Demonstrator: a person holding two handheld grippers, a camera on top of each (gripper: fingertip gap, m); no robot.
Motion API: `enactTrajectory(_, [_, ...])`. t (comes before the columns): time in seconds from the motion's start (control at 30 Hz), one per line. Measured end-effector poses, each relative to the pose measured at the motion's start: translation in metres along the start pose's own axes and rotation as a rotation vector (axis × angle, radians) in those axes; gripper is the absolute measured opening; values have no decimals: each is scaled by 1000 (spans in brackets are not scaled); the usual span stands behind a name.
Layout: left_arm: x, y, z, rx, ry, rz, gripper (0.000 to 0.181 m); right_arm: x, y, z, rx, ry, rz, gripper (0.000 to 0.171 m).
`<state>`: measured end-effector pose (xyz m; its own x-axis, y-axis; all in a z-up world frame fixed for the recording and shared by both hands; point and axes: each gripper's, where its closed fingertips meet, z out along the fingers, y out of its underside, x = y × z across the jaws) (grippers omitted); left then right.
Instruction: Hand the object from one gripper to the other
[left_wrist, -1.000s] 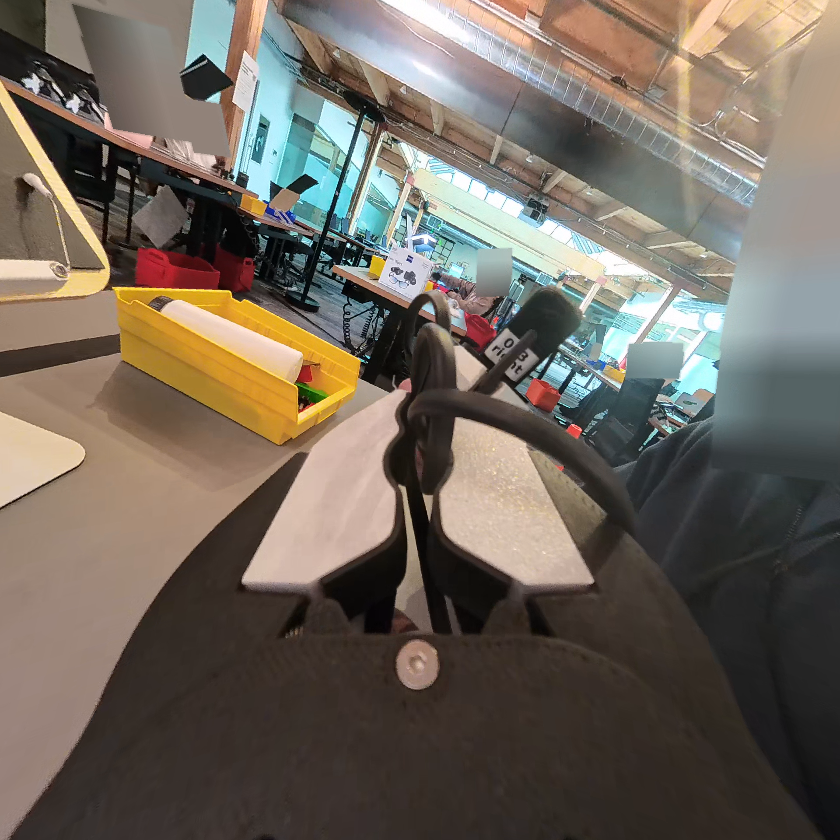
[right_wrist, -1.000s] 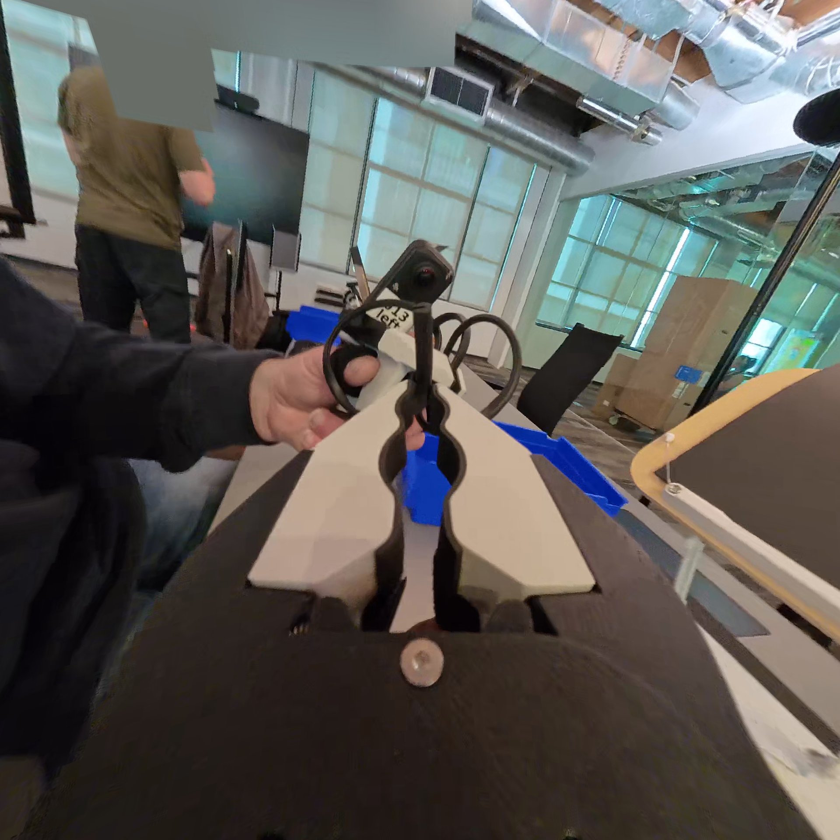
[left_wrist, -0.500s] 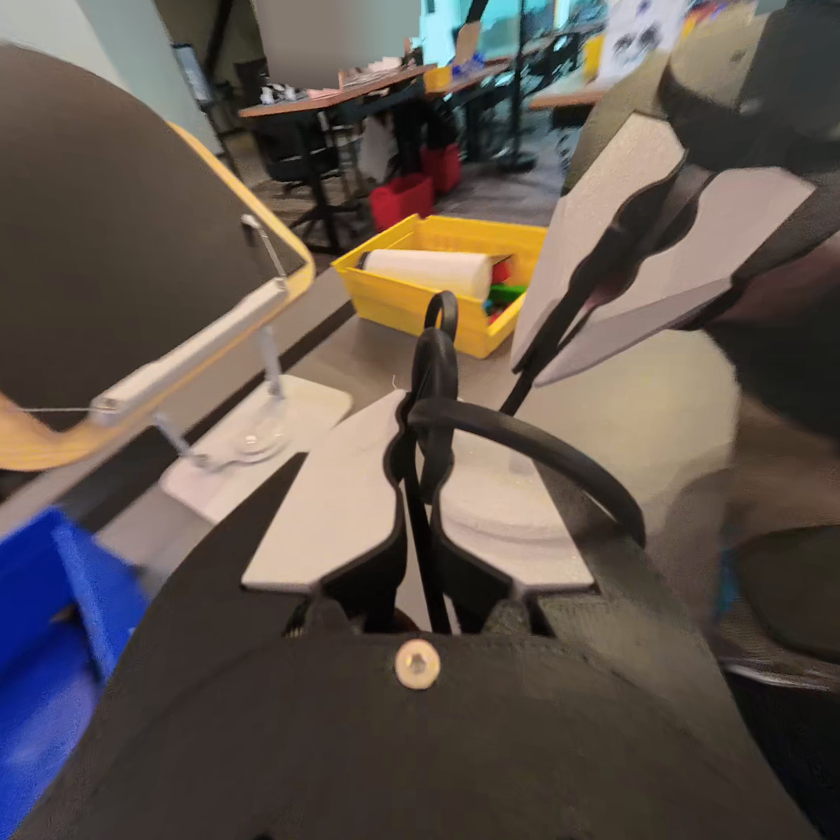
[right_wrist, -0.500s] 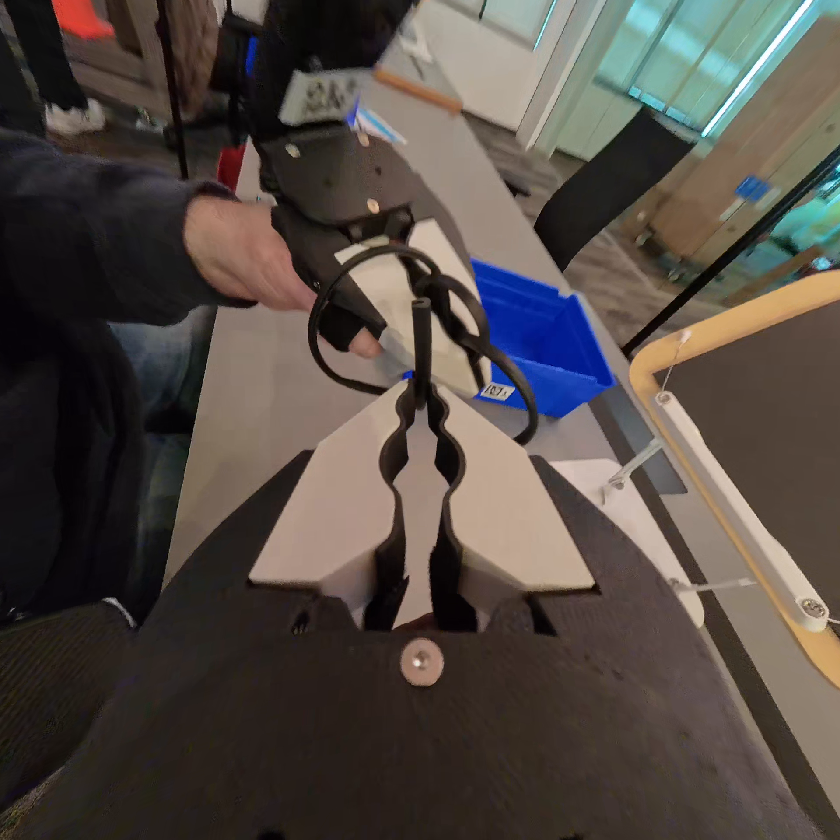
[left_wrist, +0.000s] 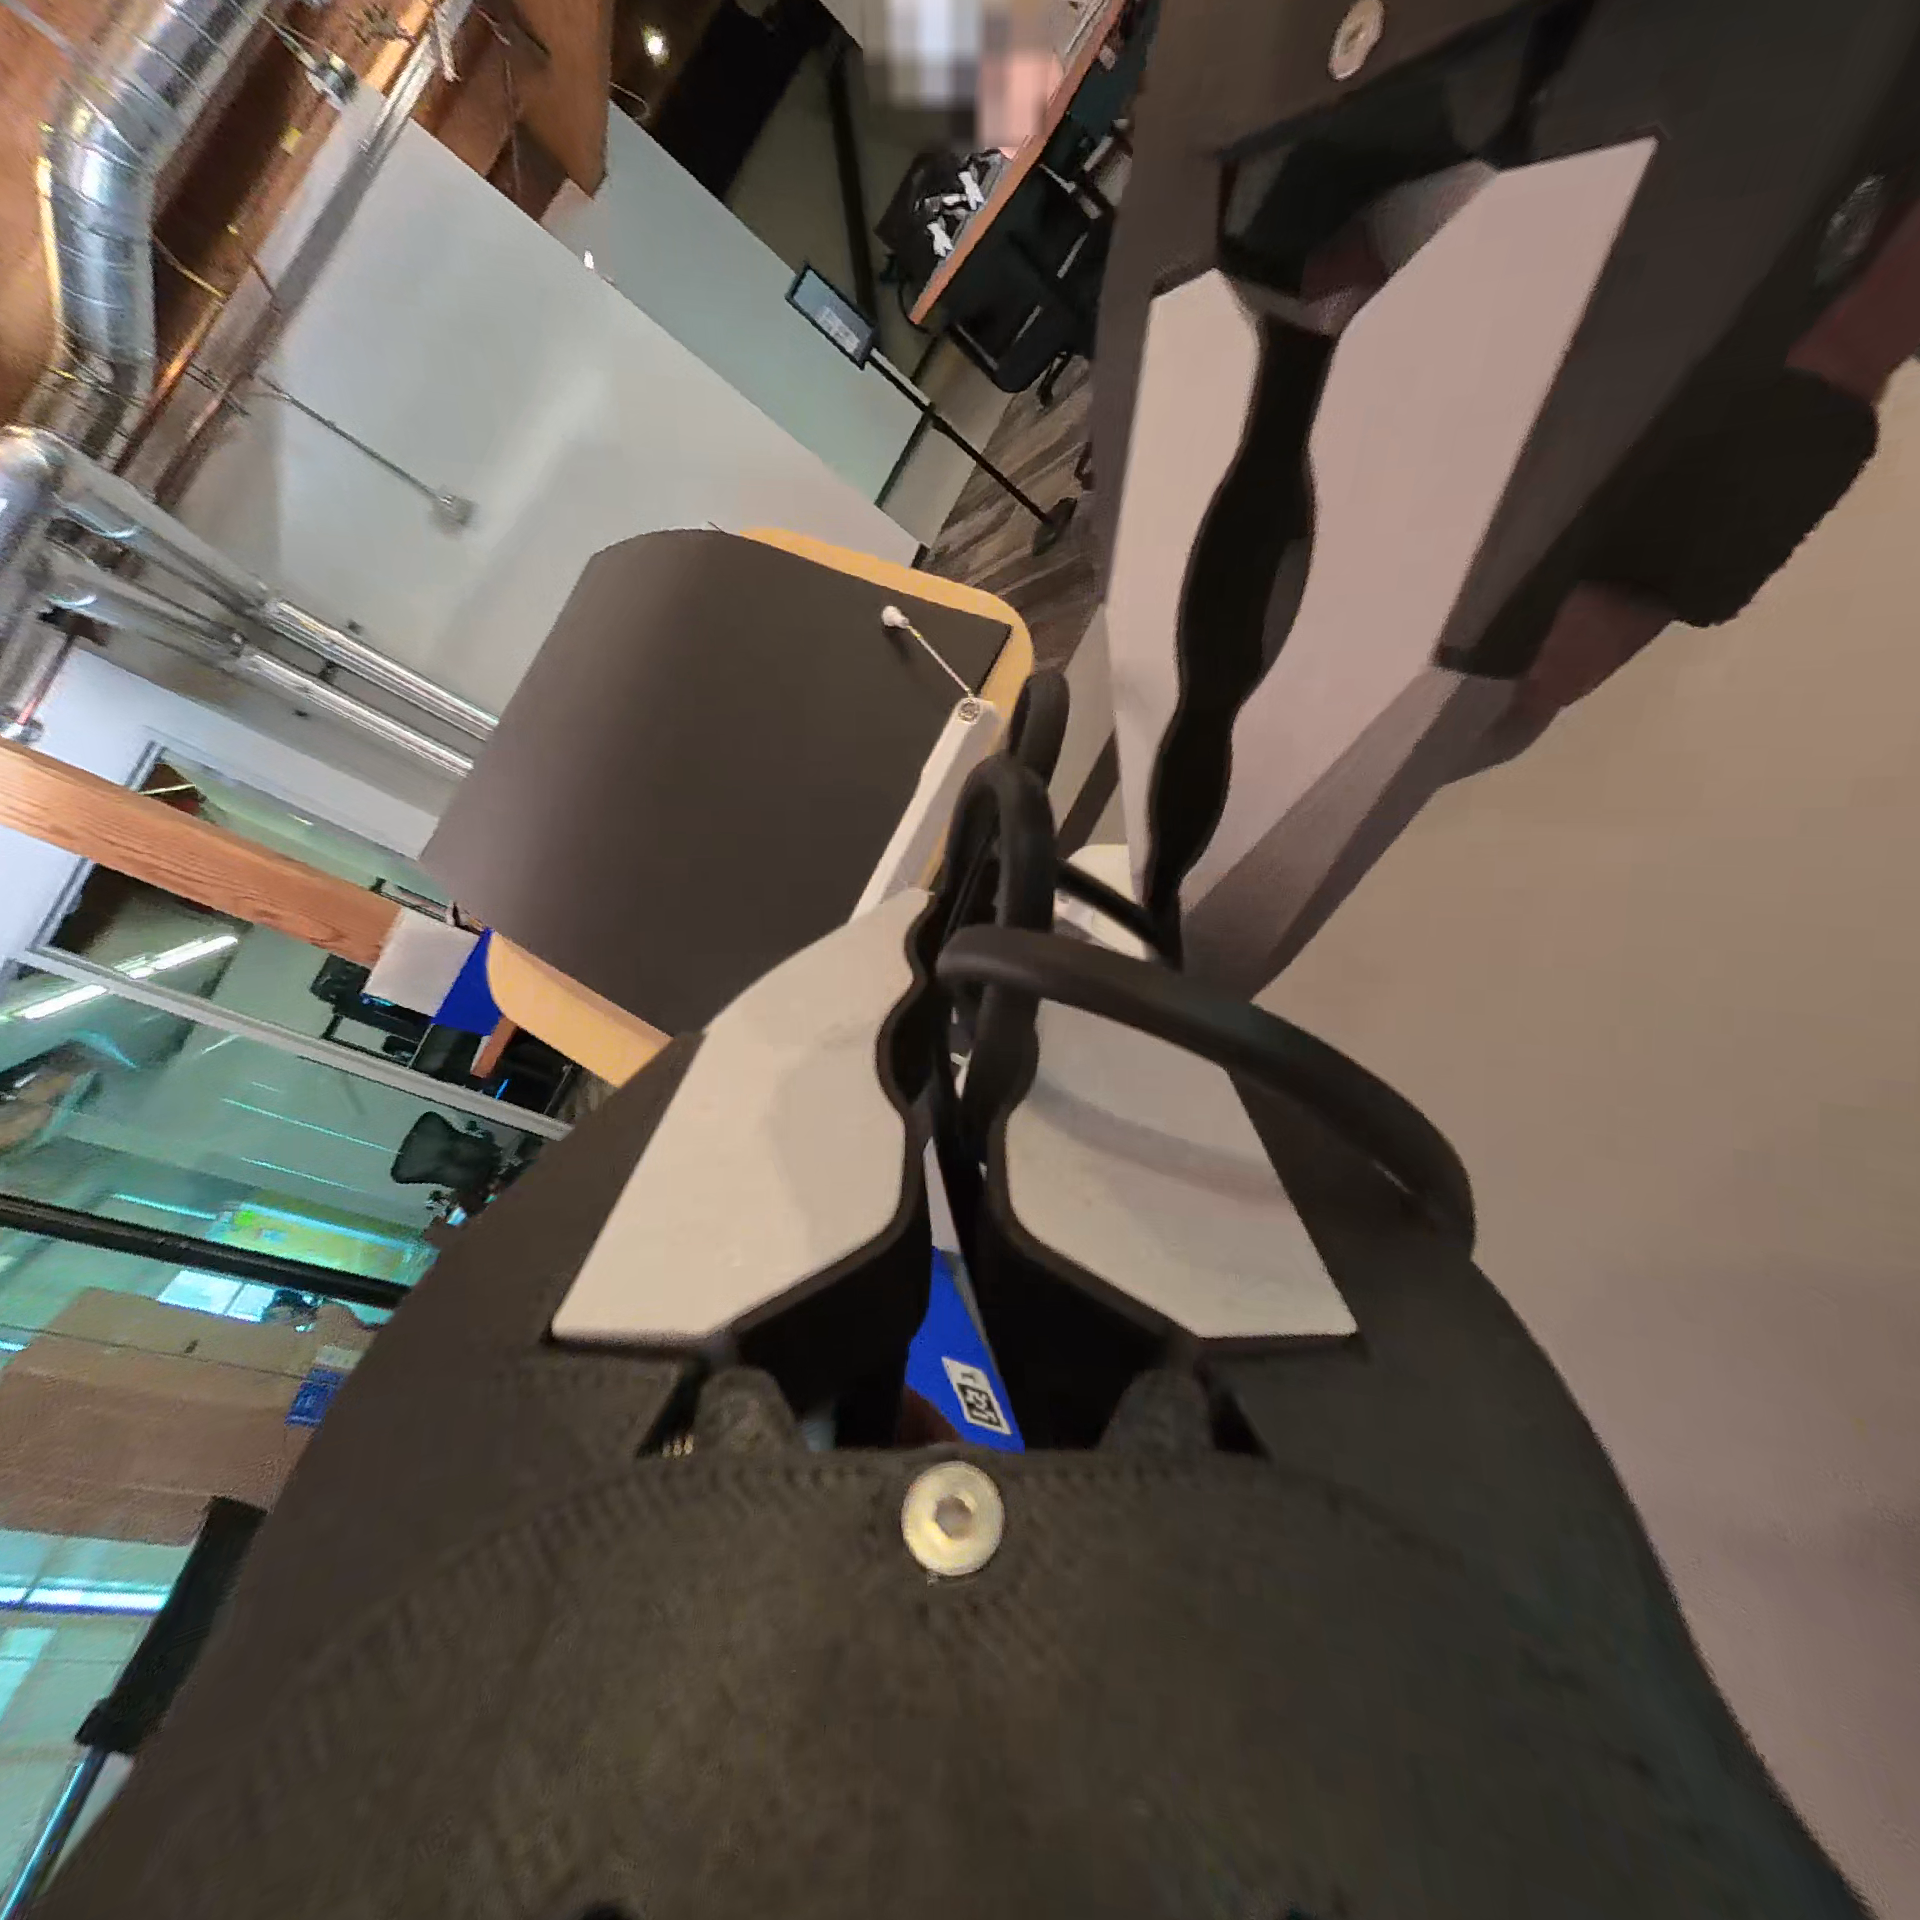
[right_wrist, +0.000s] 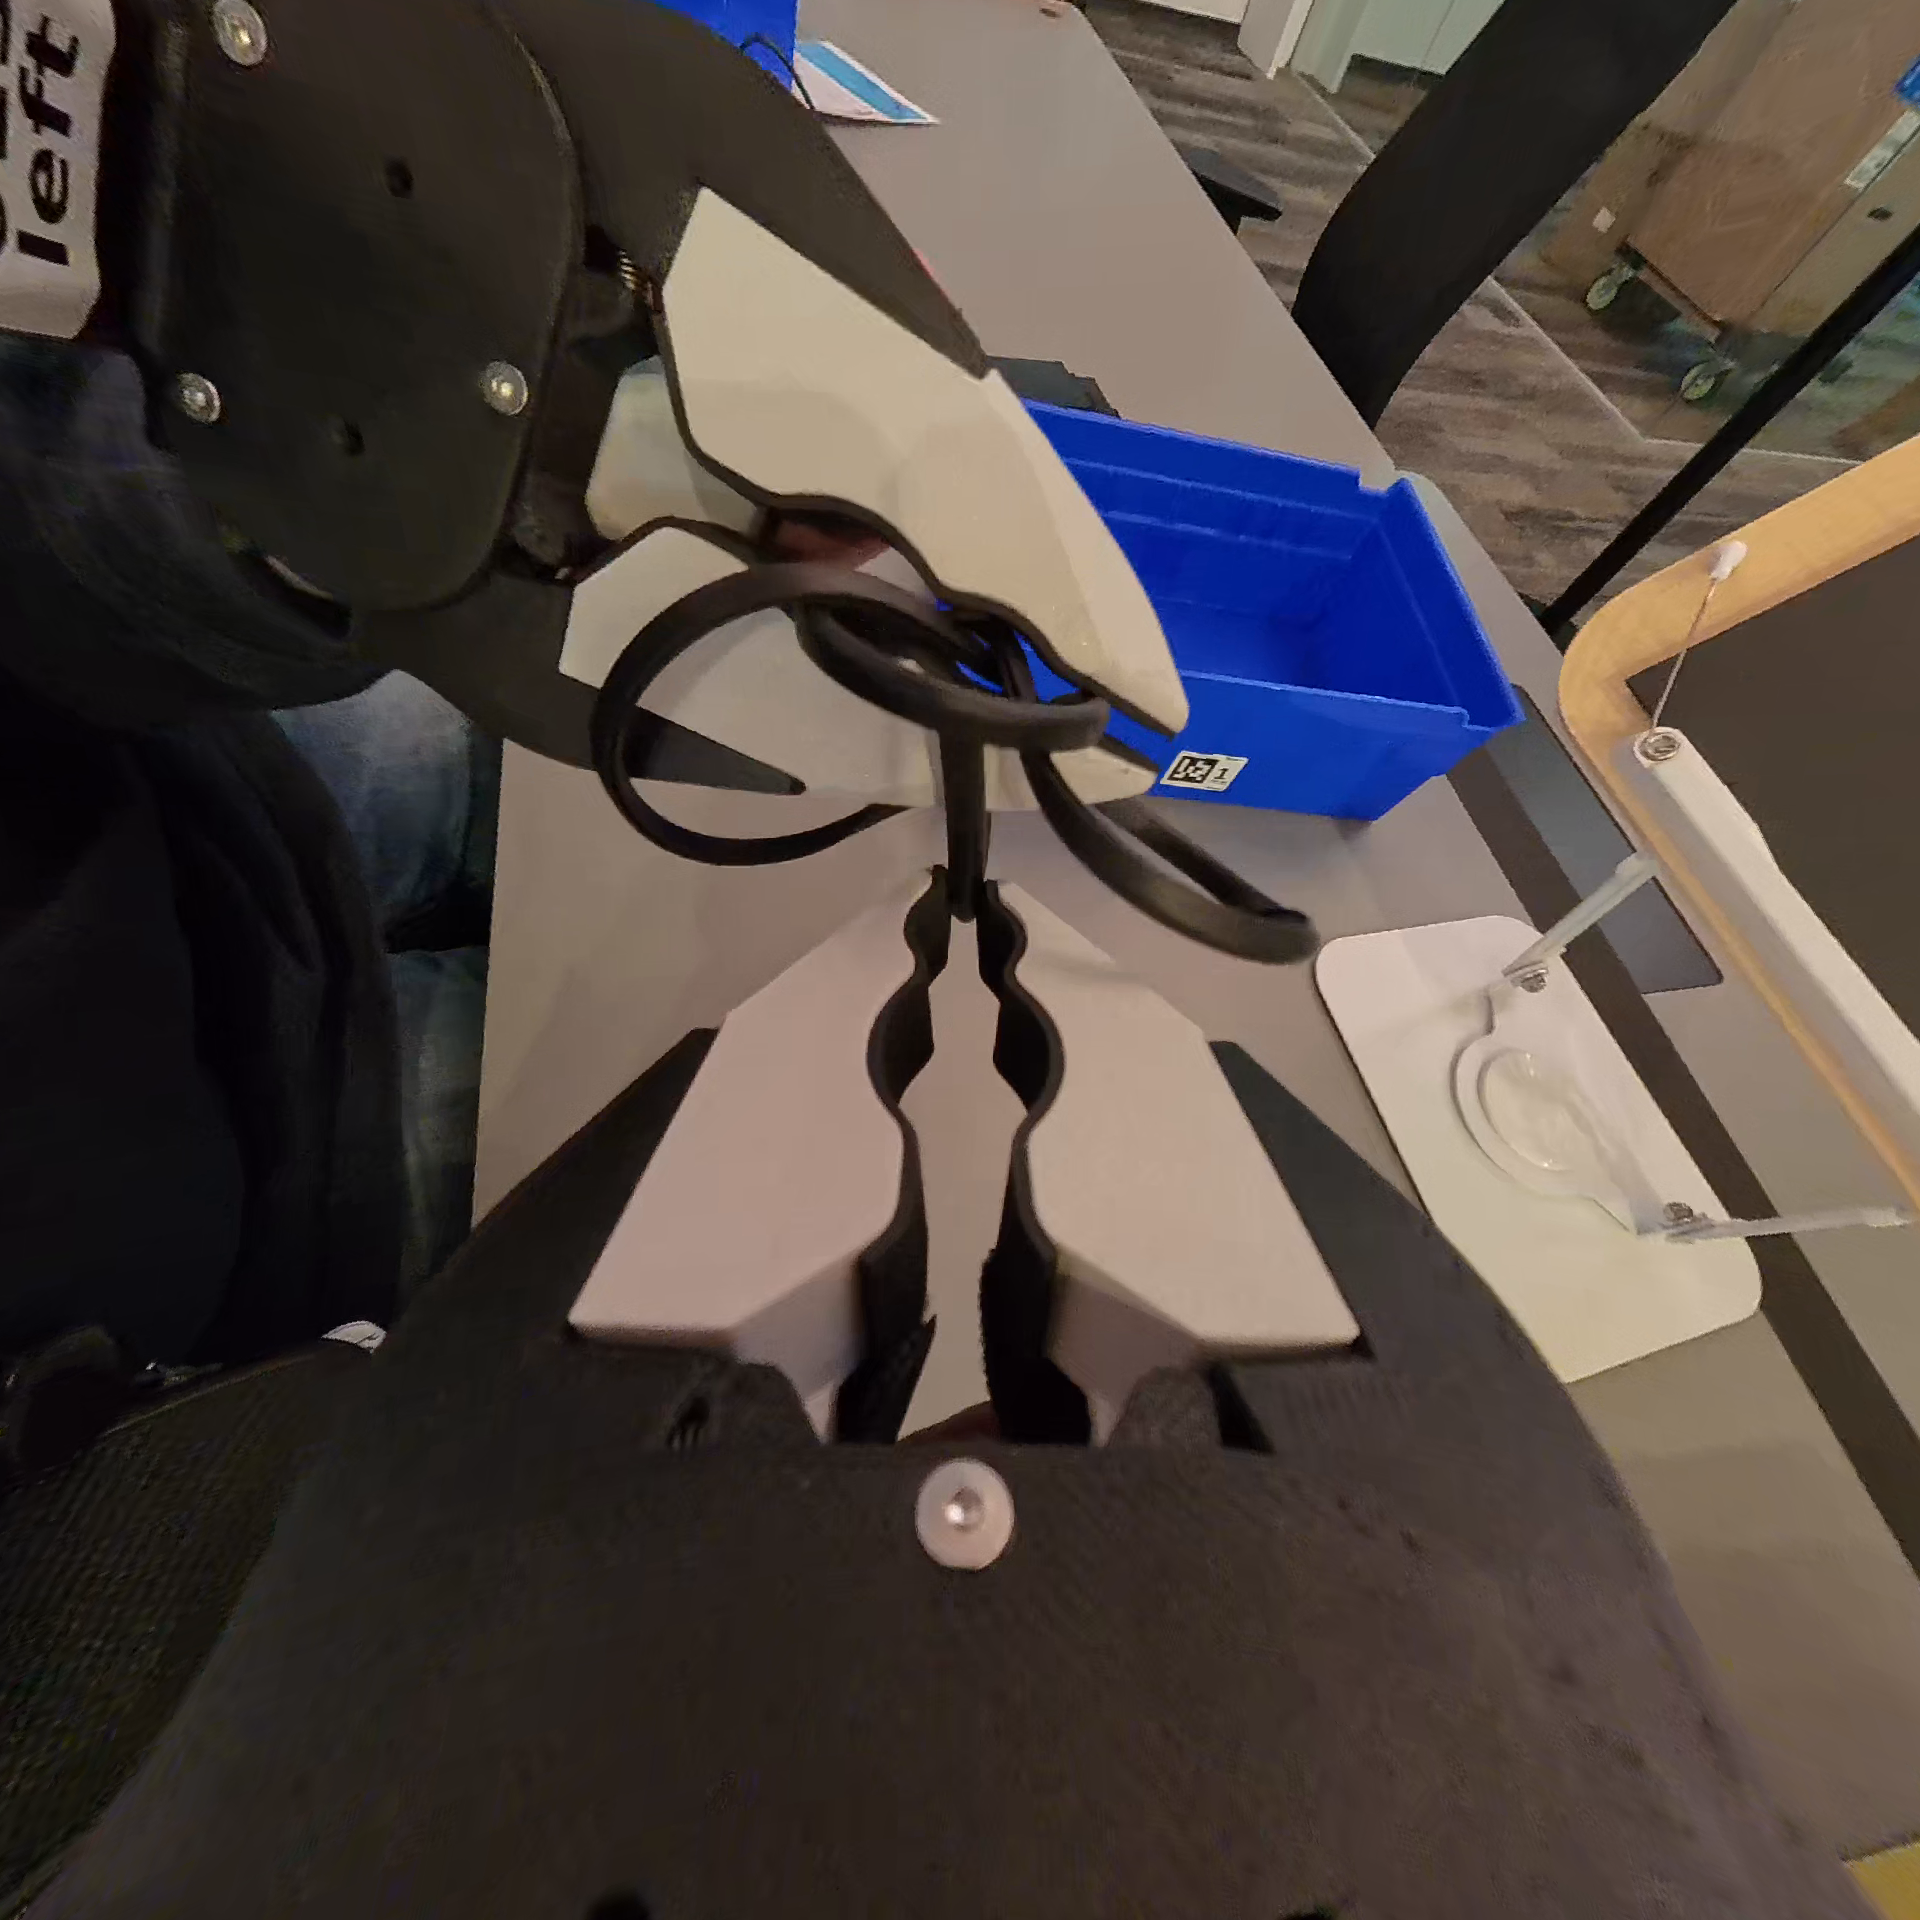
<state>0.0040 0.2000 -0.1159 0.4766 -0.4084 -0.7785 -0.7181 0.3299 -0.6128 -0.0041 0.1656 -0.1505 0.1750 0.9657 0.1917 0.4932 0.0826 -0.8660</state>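
On the table (right_wrist: 1143, 260), the bin (right_wrist: 1299, 582) sits behind the flat stand base (right_wrist: 1621, 1288) — looped cord (right_wrist: 727, 831) hangs before it.

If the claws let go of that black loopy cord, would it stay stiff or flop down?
Probably flop. The black cord curls in loose loops that droop out of the left claw, so it looks bendy. It is thin, so likely light. The right claw pinches just one strand at its tips, and the rest hangs freely, so it may swing when moved.
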Motion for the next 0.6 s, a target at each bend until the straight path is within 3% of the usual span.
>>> enactTrajectory(0.4, [3, 9, 7, -62, -45, 166, 4, 2, -17, -11, 186, -21, 82, 2])
enactTrajectory(0.6, [9, 9, 11, -50, -34, 209, 4, 4, -21, -13, 367, -116, 259, 1])
